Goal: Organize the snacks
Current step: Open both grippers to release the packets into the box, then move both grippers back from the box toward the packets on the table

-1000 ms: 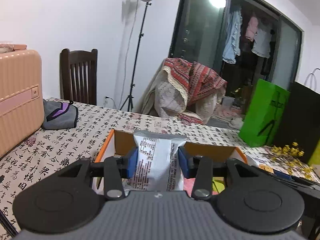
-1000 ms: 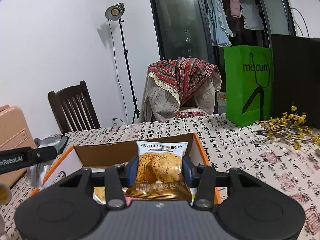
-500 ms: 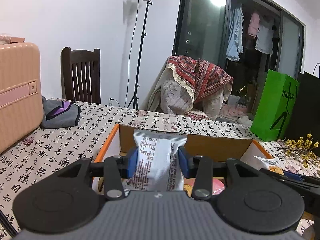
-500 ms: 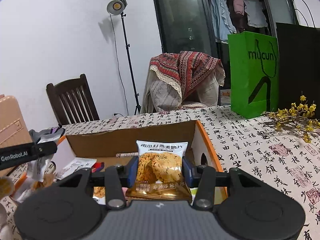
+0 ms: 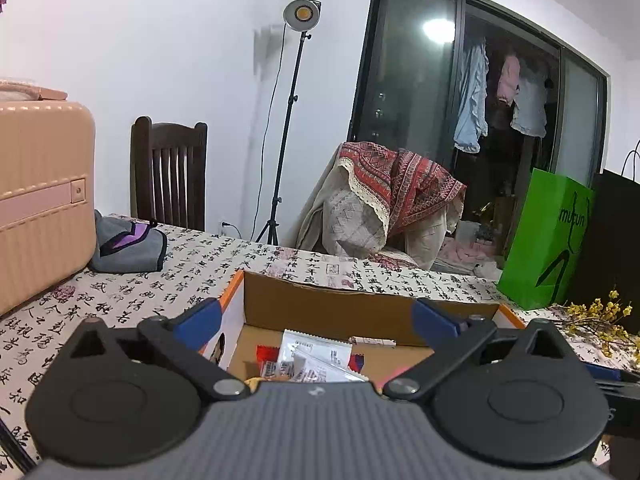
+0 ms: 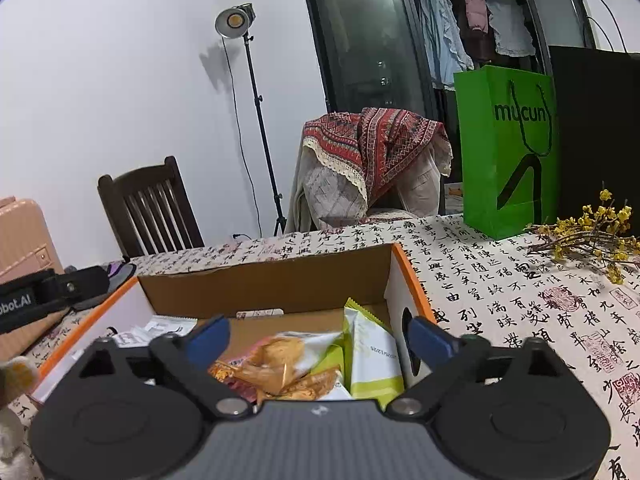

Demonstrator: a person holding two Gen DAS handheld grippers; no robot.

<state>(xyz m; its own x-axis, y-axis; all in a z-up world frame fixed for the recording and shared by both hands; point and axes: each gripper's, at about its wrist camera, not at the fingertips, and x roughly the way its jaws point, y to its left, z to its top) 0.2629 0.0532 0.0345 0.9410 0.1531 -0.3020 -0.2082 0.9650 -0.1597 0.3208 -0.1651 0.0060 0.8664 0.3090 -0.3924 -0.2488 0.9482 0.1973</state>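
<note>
An open cardboard box (image 5: 328,300) with orange edges sits on the table; it also shows in the right wrist view (image 6: 264,284). My left gripper (image 5: 316,320) is open and empty above the box's left part, over a white snack packet (image 5: 312,354) lying inside. My right gripper (image 6: 320,338) is open and empty above the box's right part. Below it lie an orange cookie packet (image 6: 276,364) and a green and white packet (image 6: 372,356). The left gripper's arm (image 6: 48,296) shows at the left of the right wrist view.
A peach suitcase (image 5: 40,204) and a grey pouch (image 5: 128,248) are at the table's left. A green paper bag (image 6: 508,152), a black bag (image 6: 600,132) and yellow flower twigs (image 6: 588,236) are at the right. A wooden chair (image 5: 168,172) and a lamp stand (image 5: 280,128) stand behind.
Both grippers have opened. The white packet has dropped from the left gripper into the box, and the cookie packet from the right gripper. Both grippers moved closer over the box.
</note>
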